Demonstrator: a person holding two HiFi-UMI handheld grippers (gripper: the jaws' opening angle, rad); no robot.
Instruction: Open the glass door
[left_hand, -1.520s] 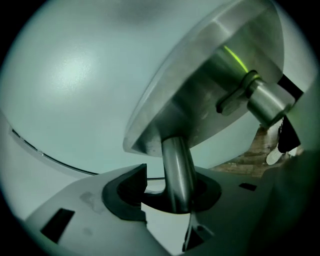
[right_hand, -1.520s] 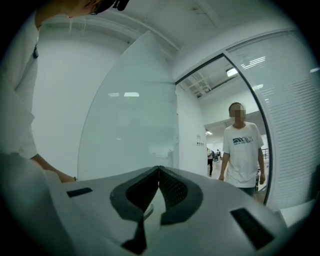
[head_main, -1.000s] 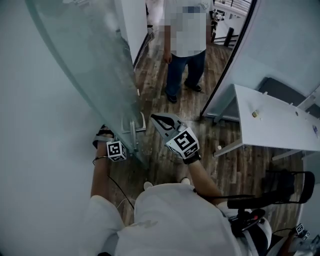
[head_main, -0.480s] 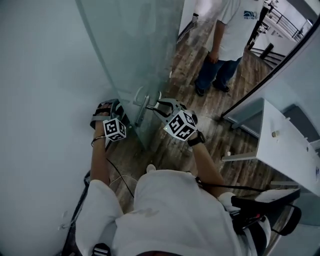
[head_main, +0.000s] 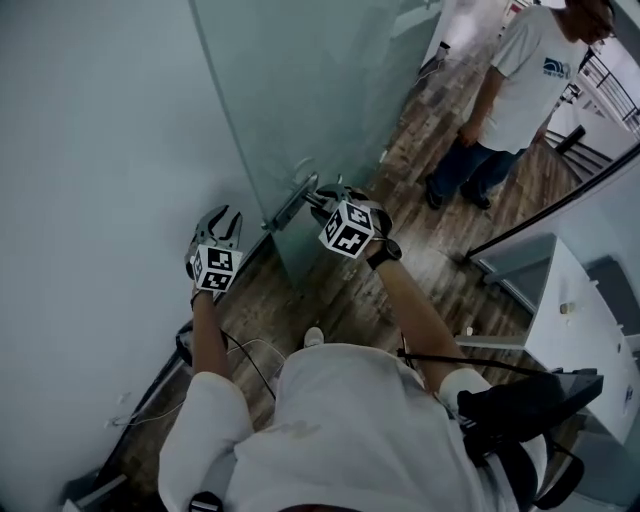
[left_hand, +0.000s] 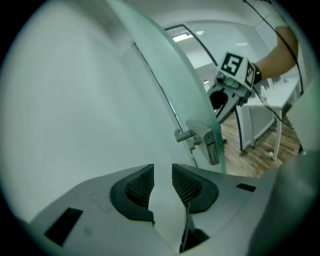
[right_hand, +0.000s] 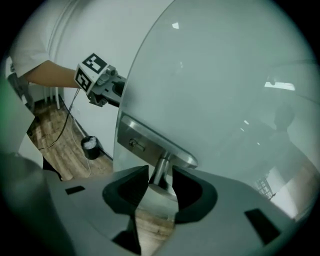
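While the glass door (head_main: 300, 100) is standing ajar by the wall (head_main: 90, 150), the right gripper (head_main: 318, 195) is opening its jaws astride the handle (right_hand: 159, 167), seemingly without pressing it; the left gripper (head_main: 225, 215) is closing its jaws on nothing.

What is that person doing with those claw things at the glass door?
The person is trying to open the glass door. Their right gripper is at the door handle, jaws opening with the handle between them. The left gripper is off by the wall, empty, jaws closing. Another person stands beyond the door.
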